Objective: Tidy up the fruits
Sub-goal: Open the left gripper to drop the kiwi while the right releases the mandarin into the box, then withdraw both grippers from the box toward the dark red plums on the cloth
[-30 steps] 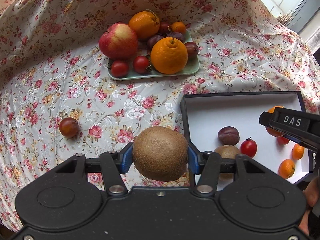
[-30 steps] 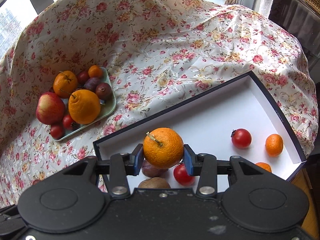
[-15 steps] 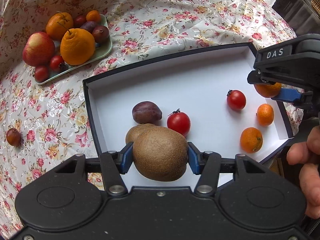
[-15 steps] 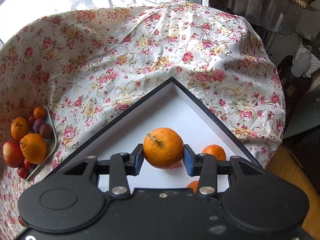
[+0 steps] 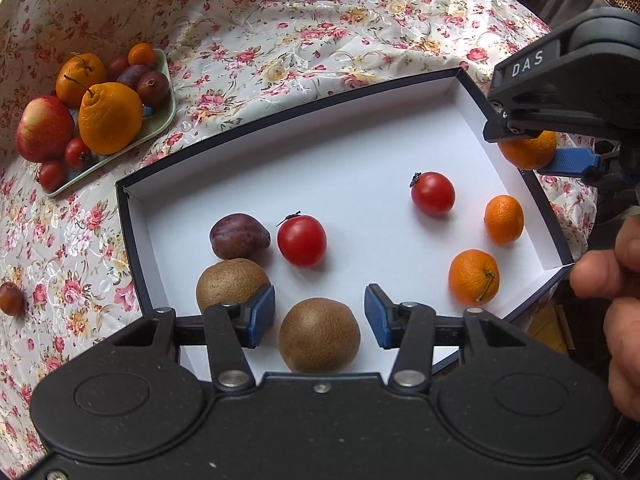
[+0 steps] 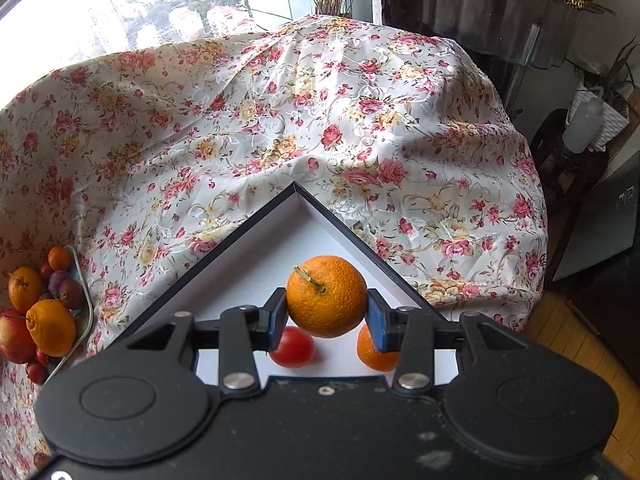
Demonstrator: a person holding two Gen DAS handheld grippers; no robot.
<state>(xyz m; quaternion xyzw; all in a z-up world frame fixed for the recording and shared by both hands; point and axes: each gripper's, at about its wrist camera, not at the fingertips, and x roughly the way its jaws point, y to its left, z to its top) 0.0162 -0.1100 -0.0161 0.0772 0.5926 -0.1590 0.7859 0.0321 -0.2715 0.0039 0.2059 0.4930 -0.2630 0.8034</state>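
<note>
My left gripper (image 5: 319, 316) is open over the near edge of the white box (image 5: 360, 128). A brown kiwi (image 5: 319, 335) lies in the box between its fingers, free of the pads. Another kiwi (image 5: 230, 282), a plum (image 5: 239, 236), two tomatoes (image 5: 302, 240) and two mandarins (image 5: 474, 277) lie in the box. My right gripper (image 6: 327, 316) is shut on an orange mandarin (image 6: 327, 296) and holds it above the box's far right corner (image 6: 296, 196); it also shows in the left wrist view (image 5: 532, 148).
A green tray (image 5: 160, 120) at the back left holds an apple (image 5: 44, 128), oranges, plums and small tomatoes. A loose plum (image 5: 11, 298) lies on the flowered cloth at the left. The table edge and the wooden floor (image 6: 560, 320) are at the right.
My left gripper has opened and let the kiwi go into the box. My right gripper has carried the mandarin a little farther towards the box's far right corner.
</note>
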